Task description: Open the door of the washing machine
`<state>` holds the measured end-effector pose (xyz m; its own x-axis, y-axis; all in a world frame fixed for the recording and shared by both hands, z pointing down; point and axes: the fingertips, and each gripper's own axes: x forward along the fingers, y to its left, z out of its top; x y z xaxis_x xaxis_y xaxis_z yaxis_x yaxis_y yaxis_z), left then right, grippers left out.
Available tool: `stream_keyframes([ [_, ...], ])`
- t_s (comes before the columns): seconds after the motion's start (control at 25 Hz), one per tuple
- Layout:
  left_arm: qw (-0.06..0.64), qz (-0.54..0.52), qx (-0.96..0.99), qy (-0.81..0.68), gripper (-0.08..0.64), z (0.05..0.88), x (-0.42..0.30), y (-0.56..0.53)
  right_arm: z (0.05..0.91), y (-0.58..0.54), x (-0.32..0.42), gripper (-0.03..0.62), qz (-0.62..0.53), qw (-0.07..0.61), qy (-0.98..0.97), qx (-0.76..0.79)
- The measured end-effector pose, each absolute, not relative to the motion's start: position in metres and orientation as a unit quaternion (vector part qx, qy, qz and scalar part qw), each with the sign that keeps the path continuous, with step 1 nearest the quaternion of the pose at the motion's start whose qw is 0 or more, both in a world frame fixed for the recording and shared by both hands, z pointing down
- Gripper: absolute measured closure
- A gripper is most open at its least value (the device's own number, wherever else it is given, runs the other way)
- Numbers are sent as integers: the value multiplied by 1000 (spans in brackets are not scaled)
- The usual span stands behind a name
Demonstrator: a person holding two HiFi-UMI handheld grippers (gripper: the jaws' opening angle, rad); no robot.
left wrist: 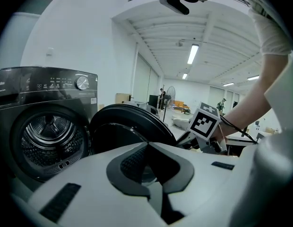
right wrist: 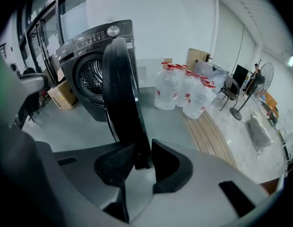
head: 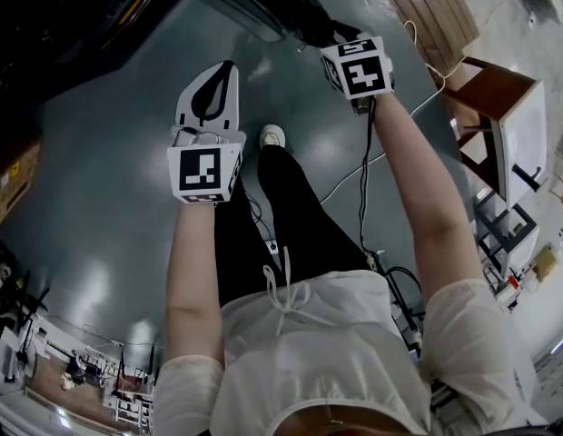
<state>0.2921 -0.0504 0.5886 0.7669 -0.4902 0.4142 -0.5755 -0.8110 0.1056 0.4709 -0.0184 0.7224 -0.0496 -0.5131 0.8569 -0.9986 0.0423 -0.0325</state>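
Note:
The dark grey washing machine (left wrist: 42,112) stands at the left of the left gripper view, its steel drum (left wrist: 47,141) exposed. Its round door (right wrist: 120,89) is swung out on its hinge and shows edge-on in the right gripper view. My right gripper (right wrist: 142,150) is shut on the door's outer rim, with a pad on each side of it. From above, the right gripper (head: 340,39) sits at the door's dark edge (head: 254,3). My left gripper (head: 229,66) hovers over the floor, shut and empty, left of the door. In its own view the left gripper (left wrist: 147,148) faces the door (left wrist: 127,126).
Large water bottles (right wrist: 184,91) stand on a wooden pallet (right wrist: 208,131) right of the machine. A cardboard box (right wrist: 61,94) sits at its left. The person's leg and shoe (head: 272,136) are below the grippers. A wooden table (head: 499,107) stands at the right, and cables (head: 354,175) cross the floor.

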Motion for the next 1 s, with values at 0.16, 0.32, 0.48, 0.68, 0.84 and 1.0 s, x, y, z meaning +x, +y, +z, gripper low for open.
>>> stream_keyframes([
  [0.16, 114, 187, 933, -285, 538, 580, 288, -52, 704, -19, 480, 336, 328, 333, -625, 625],
  [0.32, 106, 178, 935, -288, 537, 556, 276, -58, 660, -27, 472, 339, 301, 324, -637, 631],
  [0.48, 87, 158, 938, -296, 538, 518, 257, -70, 600, -47, 450, 342, 255, 303, -661, 637],
  [0.68, 72, 148, 936, -312, 537, 469, 215, -90, 535, -82, 399, 363, 203, 284, -693, 632],
  [0.84, 60, 145, 932, -326, 537, 434, 174, -106, 483, -105, 346, 408, 174, 243, -723, 623],
  [1.0, 55, 146, 925, -346, 537, 397, 124, -120, 428, -123, 289, 437, 133, 201, -758, 607],
])
